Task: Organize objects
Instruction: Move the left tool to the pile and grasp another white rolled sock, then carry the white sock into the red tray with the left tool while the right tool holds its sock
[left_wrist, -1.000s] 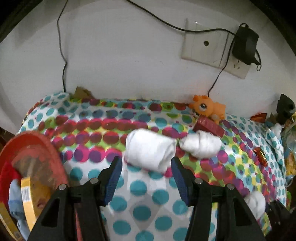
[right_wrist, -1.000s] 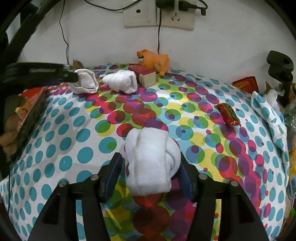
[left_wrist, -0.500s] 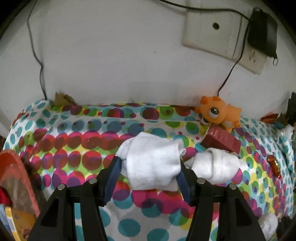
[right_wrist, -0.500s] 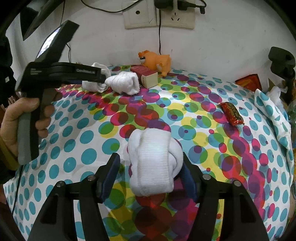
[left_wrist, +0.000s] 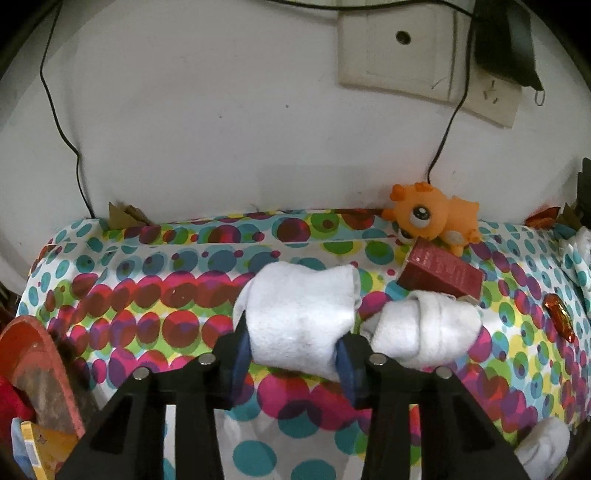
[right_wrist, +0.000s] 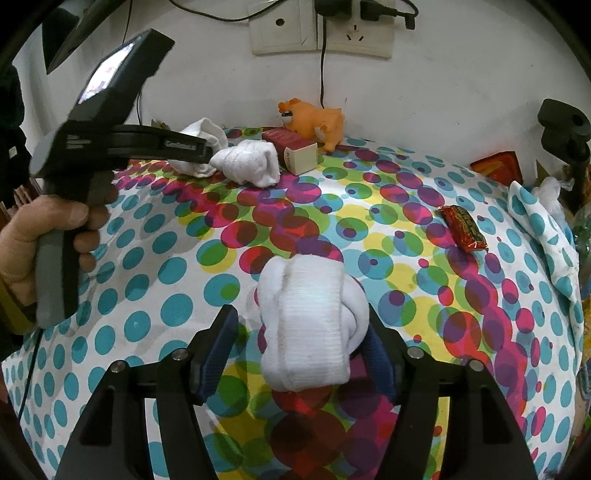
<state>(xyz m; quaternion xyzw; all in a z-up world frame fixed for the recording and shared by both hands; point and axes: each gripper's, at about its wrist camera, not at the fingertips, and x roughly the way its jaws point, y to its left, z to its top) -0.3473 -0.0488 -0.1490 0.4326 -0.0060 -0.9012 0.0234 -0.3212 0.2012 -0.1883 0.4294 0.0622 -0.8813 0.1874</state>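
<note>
On the polka-dot cloth (left_wrist: 147, 280) lies a rolled white sock (left_wrist: 299, 317). My left gripper (left_wrist: 291, 338) is closing on it, and both blue pads press its sides. A second sock roll (left_wrist: 424, 332) lies just to its right, in front of a red box (left_wrist: 439, 273). In the right wrist view a third sock roll (right_wrist: 310, 314) sits between the jaws of my right gripper (right_wrist: 301, 321), which are opening. The left pad stands clear of it; the right pad is at its edge. A hand (right_wrist: 44, 229) holds the left gripper (right_wrist: 205, 147) at the far sock (right_wrist: 207, 129).
An orange toy animal (left_wrist: 436, 218) lies by the wall behind the red box. A red wrapped candy (right_wrist: 461, 229) lies at the right. A red tub (left_wrist: 33, 354) with packets stands at the left edge. Cables hang from wall sockets (right_wrist: 321, 33). A black clamp (right_wrist: 561, 125) is at far right.
My left gripper moved forward around the far sock, and its jaws narrowed onto the roll. The right gripper stayed put while its jaws widened a little around its sock.
</note>
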